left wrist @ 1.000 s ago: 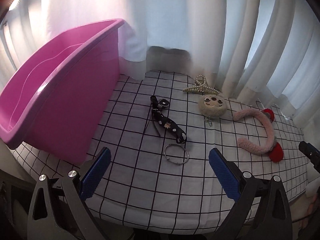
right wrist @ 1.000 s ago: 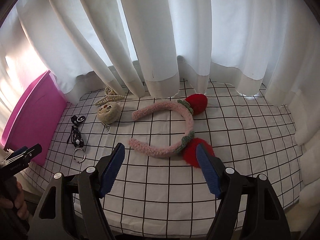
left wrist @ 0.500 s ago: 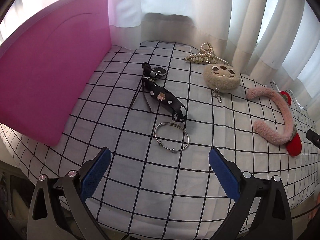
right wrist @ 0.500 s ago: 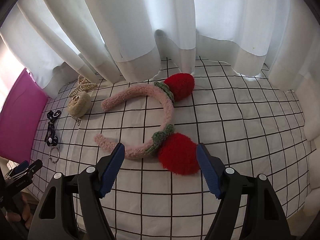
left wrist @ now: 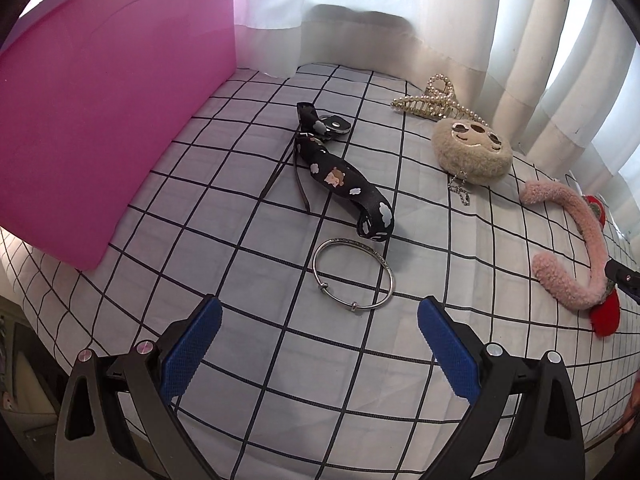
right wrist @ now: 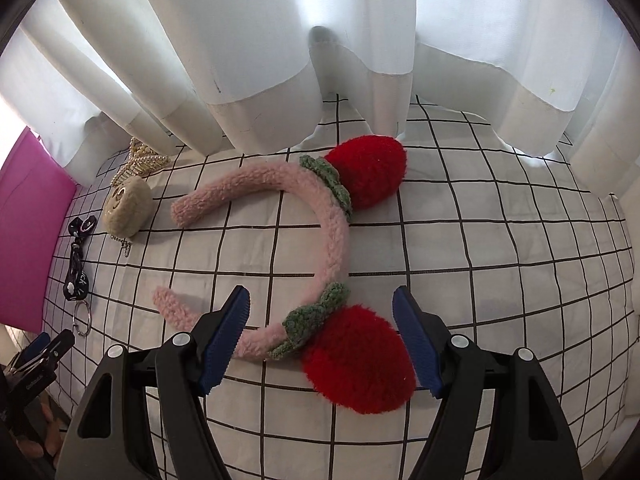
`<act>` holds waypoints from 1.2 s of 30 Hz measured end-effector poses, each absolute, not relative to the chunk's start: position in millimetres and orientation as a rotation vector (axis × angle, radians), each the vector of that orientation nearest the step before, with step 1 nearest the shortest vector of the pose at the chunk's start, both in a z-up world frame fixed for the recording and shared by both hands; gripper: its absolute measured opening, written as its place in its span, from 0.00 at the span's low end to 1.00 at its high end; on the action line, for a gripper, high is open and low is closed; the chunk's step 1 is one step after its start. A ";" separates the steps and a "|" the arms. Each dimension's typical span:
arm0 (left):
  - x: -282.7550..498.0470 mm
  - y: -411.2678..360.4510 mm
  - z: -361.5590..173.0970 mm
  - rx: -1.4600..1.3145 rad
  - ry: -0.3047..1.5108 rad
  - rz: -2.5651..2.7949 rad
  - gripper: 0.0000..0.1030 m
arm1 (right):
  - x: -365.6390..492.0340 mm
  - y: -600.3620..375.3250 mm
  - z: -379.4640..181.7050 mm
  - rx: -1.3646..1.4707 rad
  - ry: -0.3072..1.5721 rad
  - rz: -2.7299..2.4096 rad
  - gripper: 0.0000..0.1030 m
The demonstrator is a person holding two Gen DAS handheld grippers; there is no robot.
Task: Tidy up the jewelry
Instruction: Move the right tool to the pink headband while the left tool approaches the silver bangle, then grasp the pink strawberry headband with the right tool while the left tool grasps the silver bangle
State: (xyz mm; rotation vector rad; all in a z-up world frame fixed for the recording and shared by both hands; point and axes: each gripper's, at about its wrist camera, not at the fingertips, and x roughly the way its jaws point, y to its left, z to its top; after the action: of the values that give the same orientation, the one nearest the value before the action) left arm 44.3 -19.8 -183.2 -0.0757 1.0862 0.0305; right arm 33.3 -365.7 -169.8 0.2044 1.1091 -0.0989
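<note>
My left gripper (left wrist: pixel 318 310) is open just short of a silver bangle (left wrist: pixel 353 274) that lies flat on the checked cloth (left wrist: pixel 248 216). Beyond the bangle lie a black patterned strap (left wrist: pixel 344 184), a plush beige charm (left wrist: pixel 472 151) and a pearl hair claw (left wrist: pixel 430 100). My right gripper (right wrist: pixel 322 302) stands open over the near end of a fuzzy pink headband (right wrist: pixel 332 236) with two red strawberries (right wrist: pixel 358 358); its pads do not press on it. The headband (left wrist: pixel 576 240) also shows at the right of the left wrist view.
A large pink tub (left wrist: pixel 100 120) stands on the left, its wall close to the strap. White curtains (right wrist: pixel 320 60) hang along the back edge of the cloth. The other gripper's tip (right wrist: pixel 38 354) shows low at the left in the right wrist view.
Both grippers have come down and closer to the cloth. The bangle now sits just ahead of the left jaws; the headband's near strawberry has come between the right jaws. Neither pair of jaws changed its width.
</note>
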 end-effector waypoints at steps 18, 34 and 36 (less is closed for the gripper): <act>71.1 -22.0 -208.4 -0.061 1.110 0.077 0.94 | 52.8 -373.0 -191.5 0.183 1.139 -0.106 0.69; 75.7 -23.8 -211.7 -0.049 1.055 0.075 0.95 | 75.5 -357.6 -213.9 0.046 1.141 -0.141 0.85; 75.6 -23.8 -211.9 -0.049 1.047 0.076 0.95 | 75.5 -361.8 -217.3 0.073 1.137 -0.156 0.91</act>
State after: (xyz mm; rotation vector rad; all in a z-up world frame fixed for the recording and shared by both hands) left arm 75.6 -23.8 -211.9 -0.0492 1.0465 0.0758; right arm 75.5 -361.8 -217.3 0.0728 1.1367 -0.1556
